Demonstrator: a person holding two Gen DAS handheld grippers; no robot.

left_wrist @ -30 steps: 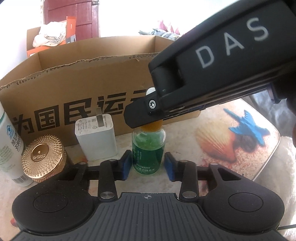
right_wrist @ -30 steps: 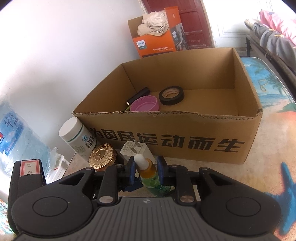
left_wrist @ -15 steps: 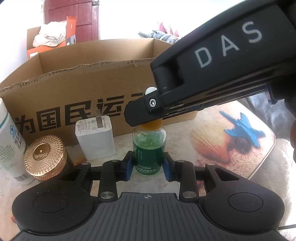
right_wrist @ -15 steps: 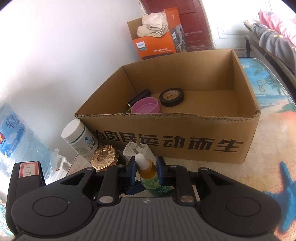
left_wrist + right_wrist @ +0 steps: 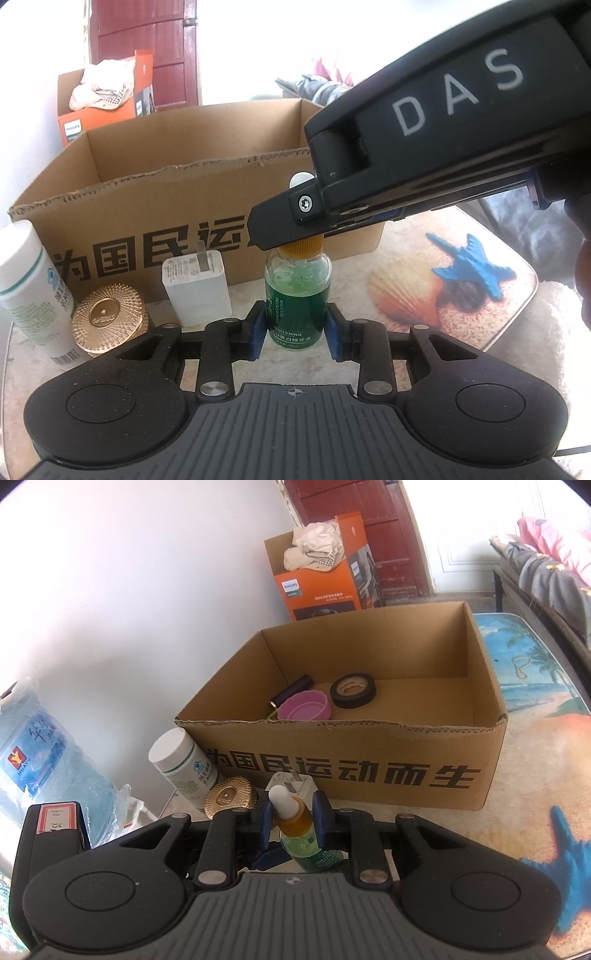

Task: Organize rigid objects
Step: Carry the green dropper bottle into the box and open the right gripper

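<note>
The little dropper bottle [image 5: 297,295] stood straight up, its long way up and down, white tip on top. The left gripper [image 5: 295,328] pinched its green belly from both sides, and the right gripper [image 5: 290,821] pinched its orange neck higher up — both held the same bottle. The cardboard box [image 5: 369,771] sat just behind it on the bench [image 5: 424,295], open side up — so the bottle probably needed to go up and over the wall.
</note>
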